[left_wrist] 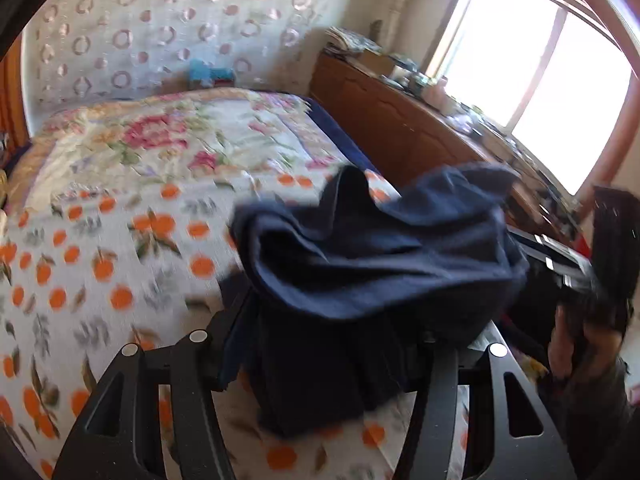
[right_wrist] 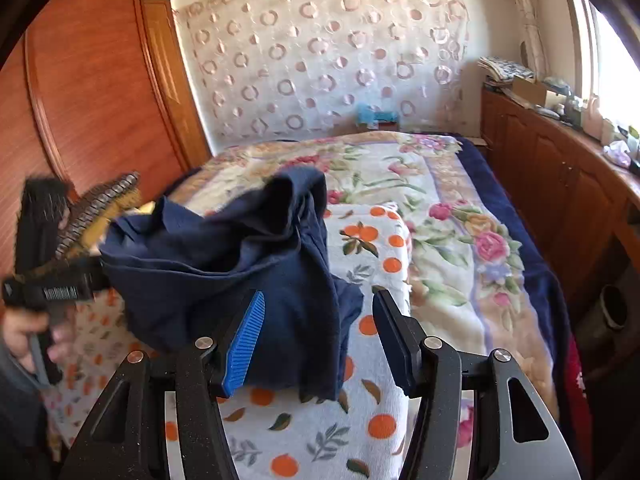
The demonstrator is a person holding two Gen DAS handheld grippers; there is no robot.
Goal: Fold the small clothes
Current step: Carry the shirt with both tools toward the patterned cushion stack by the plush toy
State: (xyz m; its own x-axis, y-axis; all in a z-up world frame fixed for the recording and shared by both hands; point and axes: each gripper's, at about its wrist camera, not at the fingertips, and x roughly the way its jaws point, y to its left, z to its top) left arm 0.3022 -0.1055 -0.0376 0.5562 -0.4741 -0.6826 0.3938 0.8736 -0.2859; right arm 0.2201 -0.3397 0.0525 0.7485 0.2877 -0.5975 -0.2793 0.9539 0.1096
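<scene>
A dark blue garment is seen bunched and slumping on the orange-print blanket of the bed. The right tongs stand released, the cloth's edge hanging loose between the jaws, untouched by the pads. The left tongs are covered by the cloth; a grip cannot be told. The garment should probably be let settle flat, then spread by its corners before a fold is made. A wardrobe stands left of the bed, a cluttered cabinet right; nothing blocks the blanket.
</scene>
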